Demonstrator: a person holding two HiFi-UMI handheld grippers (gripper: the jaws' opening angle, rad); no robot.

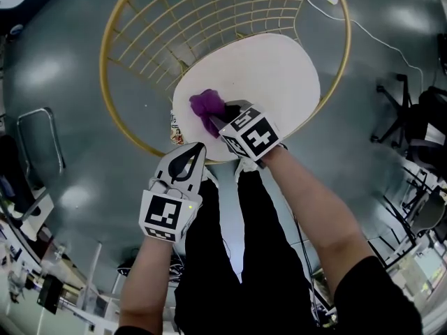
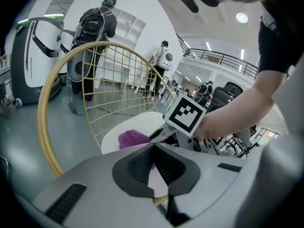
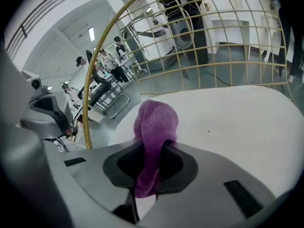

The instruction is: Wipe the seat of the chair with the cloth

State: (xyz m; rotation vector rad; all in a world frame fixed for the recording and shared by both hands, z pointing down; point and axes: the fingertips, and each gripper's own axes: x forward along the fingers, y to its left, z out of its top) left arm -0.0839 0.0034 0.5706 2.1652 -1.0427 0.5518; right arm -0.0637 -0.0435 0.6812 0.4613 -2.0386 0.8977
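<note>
Purple cloth point(image 1: 204, 107) is lying bunched on the left part of the chair's white seat point(image 1: 279, 68) in the head view. My right gripper point(image 1: 222, 121) is reaching onto the seat from the near edge and meeting the cloth. My left gripper point(image 1: 195, 152) is hanging just beside the seat's front rim, pointing towards it. The gold wire back point(image 1: 174, 19) is curving round the far side.

Through the left gripper view, my jaws are pressing together with nothing between them. Past them the cloth point(image 2: 132, 137) is sitting on the seat point(image 2: 111, 140), with the right gripper's marker cube point(image 2: 186, 115) just beside it.

Through the right gripper view, my jaws are clamping a fold of the cloth point(image 3: 156, 122). The rest is mounding up just ahead on the seat point(image 3: 232, 127), in front of the wire back point(image 3: 228, 27).
</note>
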